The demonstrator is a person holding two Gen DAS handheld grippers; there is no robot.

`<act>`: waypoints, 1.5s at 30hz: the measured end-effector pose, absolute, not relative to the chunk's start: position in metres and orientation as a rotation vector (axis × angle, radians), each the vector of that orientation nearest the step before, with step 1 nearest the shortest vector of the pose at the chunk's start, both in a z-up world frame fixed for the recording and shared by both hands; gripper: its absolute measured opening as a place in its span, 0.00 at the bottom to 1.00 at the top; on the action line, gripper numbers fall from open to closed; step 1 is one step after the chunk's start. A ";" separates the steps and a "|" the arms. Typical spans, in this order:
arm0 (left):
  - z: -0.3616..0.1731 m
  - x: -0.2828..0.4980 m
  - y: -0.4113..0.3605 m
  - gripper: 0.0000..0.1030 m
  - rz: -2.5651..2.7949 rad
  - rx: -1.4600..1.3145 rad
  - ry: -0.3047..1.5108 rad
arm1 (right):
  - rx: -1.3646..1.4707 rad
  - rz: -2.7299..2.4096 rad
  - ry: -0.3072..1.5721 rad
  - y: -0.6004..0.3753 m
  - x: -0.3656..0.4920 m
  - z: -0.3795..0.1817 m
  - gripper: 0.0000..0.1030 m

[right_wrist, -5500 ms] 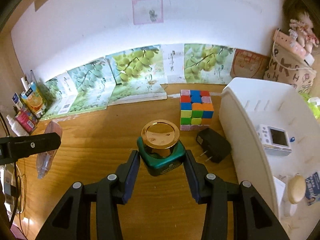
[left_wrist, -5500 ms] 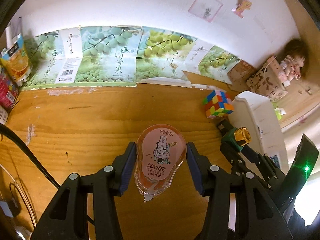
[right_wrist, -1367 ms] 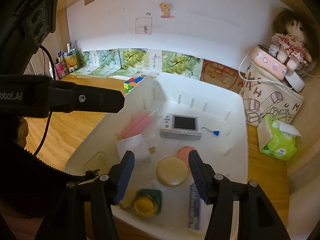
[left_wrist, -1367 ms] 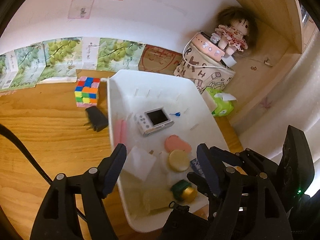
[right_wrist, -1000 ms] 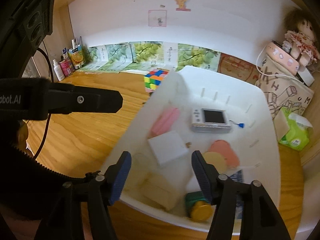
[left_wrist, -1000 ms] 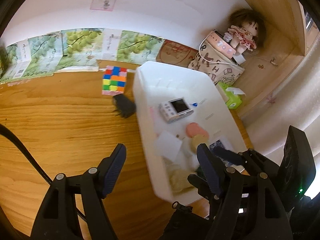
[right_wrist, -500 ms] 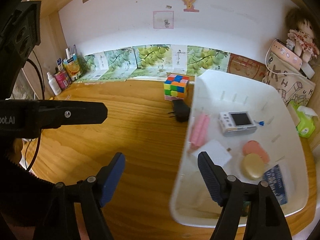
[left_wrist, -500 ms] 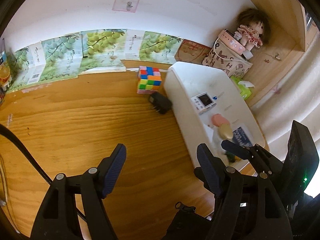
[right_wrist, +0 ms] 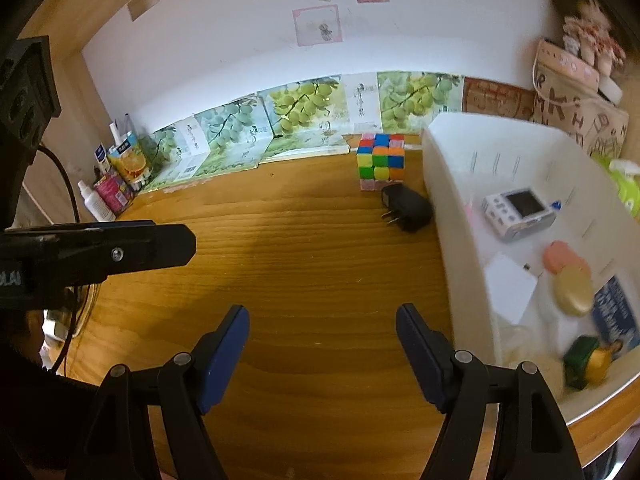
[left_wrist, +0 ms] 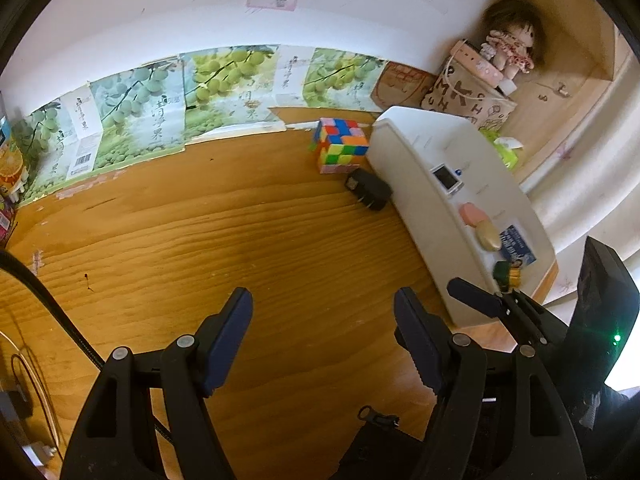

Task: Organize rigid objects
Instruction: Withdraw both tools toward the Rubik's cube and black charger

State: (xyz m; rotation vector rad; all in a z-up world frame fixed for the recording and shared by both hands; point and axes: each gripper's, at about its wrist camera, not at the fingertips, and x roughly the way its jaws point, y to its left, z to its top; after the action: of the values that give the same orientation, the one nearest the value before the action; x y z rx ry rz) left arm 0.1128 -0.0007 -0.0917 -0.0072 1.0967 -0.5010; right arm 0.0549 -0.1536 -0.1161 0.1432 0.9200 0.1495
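Wooden surface lies under both claws: left claw and right claw gape wide, holding nothing. Beyond them a charger touches the cube, just beside the white bin (camera, green bottle and more inside).

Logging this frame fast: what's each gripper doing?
Left gripper: open, holding nothing.
Right gripper: open, holding nothing.
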 end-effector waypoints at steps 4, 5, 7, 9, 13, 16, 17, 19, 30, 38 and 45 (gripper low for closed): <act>-0.096 0.121 0.002 0.74 -0.498 0.020 1.100 | 0.184 0.116 0.923 -0.153 0.056 -0.120 0.74; -0.098 0.124 0.002 0.74 -0.495 0.028 1.104 | 0.196 0.105 0.925 -0.154 0.057 -0.121 0.74; -0.101 0.129 0.003 0.74 -0.486 0.037 1.110 | 0.213 0.084 0.930 -0.154 0.058 -0.122 0.74; -0.102 0.135 0.004 0.74 -0.478 0.044 1.113 | 0.231 0.069 0.934 -0.153 0.060 -0.122 0.74; -0.101 0.146 0.005 0.74 -0.463 0.059 1.091 | 0.224 0.056 0.920 -0.149 0.067 -0.117 0.74; -0.096 0.156 0.007 0.74 -0.451 0.069 1.077 | 0.238 0.048 0.905 -0.148 0.073 -0.111 0.75; -0.093 0.160 0.008 0.74 -0.451 0.074 1.071 | 0.243 0.039 0.898 -0.149 0.076 -0.109 0.79; -0.088 0.166 0.010 0.74 -0.451 0.086 1.059 | 0.255 0.014 0.884 -0.150 0.083 -0.107 0.79; -0.066 0.210 0.020 0.81 -0.415 0.157 1.022 | 0.347 -0.192 0.905 -0.147 0.130 -0.109 0.79; -0.052 0.246 0.016 0.81 -0.388 0.238 0.984 | 0.369 -0.272 0.733 -0.132 0.140 -0.101 0.79; -0.054 0.269 -0.007 0.81 -0.412 0.314 0.992 | 0.390 -0.347 0.676 -0.135 0.150 -0.120 0.79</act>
State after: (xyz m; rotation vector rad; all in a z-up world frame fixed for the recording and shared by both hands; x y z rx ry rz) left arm 0.2685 -0.0067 -0.0544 0.3141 0.9918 -0.4120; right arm 0.1505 -0.1350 -0.1204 0.3896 0.6762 -0.3471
